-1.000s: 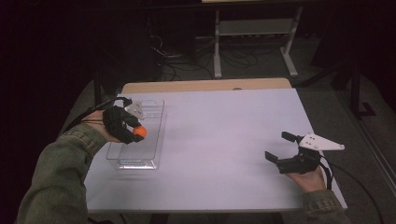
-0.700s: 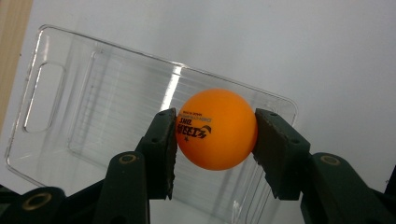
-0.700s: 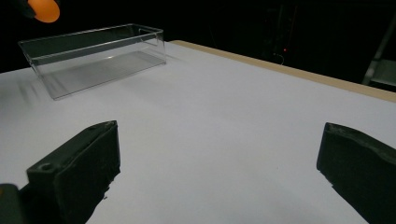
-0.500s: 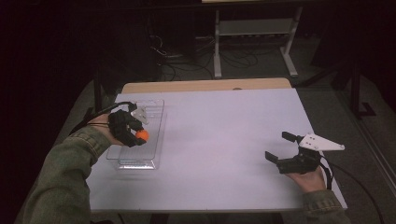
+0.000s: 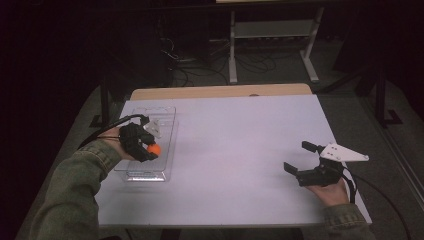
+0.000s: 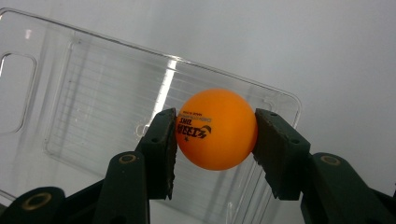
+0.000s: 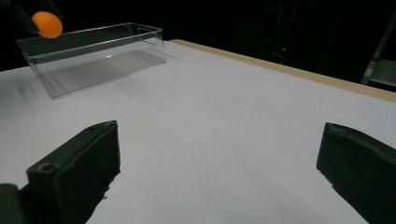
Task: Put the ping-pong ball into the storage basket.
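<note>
Orange ball sits pinched in the left claw above the clear tray; right claw gapes empty.

Left gripper, jaws clamped on orange ball: position shifts toward the person along the clear plastic bin across the earlier pictures, from the bin's middle to over its near half. Sleeve and forearm draw back with it. Ball now hangs above the bin's ribbed floor.
</note>
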The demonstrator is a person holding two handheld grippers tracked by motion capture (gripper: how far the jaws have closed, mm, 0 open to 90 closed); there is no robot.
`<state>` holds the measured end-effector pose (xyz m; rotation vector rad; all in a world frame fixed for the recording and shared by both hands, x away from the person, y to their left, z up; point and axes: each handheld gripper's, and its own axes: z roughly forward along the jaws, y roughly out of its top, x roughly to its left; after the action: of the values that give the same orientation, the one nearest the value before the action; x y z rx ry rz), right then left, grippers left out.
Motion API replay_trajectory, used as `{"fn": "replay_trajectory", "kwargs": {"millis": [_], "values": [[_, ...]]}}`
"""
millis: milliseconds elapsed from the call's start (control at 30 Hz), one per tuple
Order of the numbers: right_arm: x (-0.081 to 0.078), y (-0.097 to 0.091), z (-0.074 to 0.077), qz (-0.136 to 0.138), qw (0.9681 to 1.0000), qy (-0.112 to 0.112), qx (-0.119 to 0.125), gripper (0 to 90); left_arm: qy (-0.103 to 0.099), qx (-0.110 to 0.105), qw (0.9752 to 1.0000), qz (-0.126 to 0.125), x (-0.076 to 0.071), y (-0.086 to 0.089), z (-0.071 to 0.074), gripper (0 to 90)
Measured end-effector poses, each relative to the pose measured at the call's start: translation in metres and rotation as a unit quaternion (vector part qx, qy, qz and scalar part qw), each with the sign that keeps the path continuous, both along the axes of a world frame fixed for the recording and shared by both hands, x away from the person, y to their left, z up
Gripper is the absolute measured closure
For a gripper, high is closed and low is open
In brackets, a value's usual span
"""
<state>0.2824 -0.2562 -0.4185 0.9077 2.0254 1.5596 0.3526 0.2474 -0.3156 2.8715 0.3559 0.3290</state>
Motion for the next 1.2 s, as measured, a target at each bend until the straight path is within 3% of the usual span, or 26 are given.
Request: {"fn": "replay_trajectory", "kwargs": {"millis": [533,1200], "values": [[0.000,0.000,0.000,0.001,1.0000,0.000,0.000,0.0,0.005,-0.015,0.9998,0.011,0.000,0.004,-0.013,51.1],[0.001,0.001,-0.001,0.002,1.0000,0.003,-0.002,0.0,0.014,-0.012,0.9998,0.010,0.002,0.004,-0.035,51.1]]}}
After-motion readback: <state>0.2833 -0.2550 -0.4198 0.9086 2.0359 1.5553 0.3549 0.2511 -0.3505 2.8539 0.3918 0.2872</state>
